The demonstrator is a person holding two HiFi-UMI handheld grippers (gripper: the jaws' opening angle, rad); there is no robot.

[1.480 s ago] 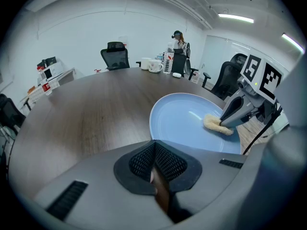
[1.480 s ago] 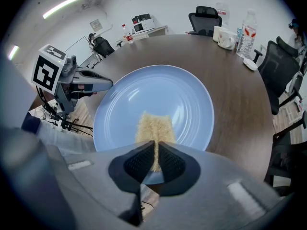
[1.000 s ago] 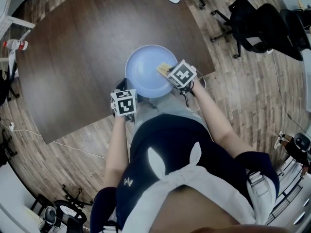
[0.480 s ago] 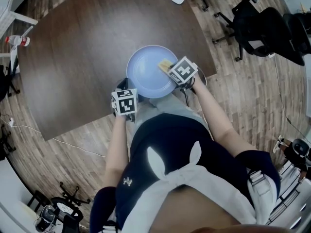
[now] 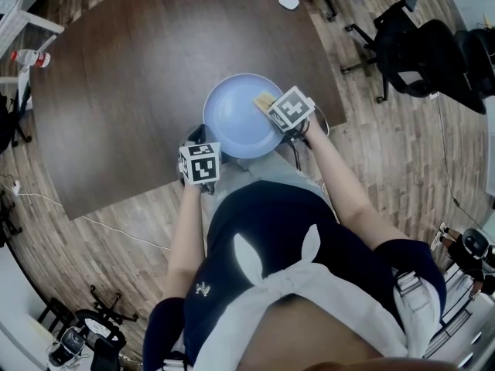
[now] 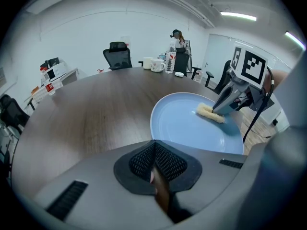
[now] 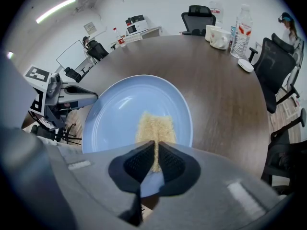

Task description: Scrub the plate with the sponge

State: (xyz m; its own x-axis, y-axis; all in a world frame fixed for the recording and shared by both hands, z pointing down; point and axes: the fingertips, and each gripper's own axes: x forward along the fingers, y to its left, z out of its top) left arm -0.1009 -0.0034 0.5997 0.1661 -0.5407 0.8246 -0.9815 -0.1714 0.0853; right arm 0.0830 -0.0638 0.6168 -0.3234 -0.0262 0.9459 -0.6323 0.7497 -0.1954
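A pale blue plate (image 5: 232, 118) lies near the front edge of the dark wooden table (image 5: 116, 91). On its right part rests a yellow sponge (image 5: 264, 100), and my right gripper (image 5: 272, 107) is shut on the sponge's near end. In the right gripper view the sponge (image 7: 154, 126) runs out from between the jaws across the plate (image 7: 120, 109). My left gripper (image 5: 199, 136) sits at the plate's near left rim, jaws closed on that rim (image 6: 158, 139). From the left gripper view, the right gripper (image 6: 218, 110) presses the sponge (image 6: 210, 113) down on the plate.
Two mugs (image 7: 218, 37), a water bottle (image 7: 242, 30) and a small white object (image 7: 245, 64) stand at the table's far edge. Black office chairs (image 5: 418, 37) stand to the right. Another bottle (image 5: 31, 59) lies at the far left. My body is close behind the plate.
The right gripper and sponge have shifted slightly farther across the plate. The left gripper and the plate have stayed in place.
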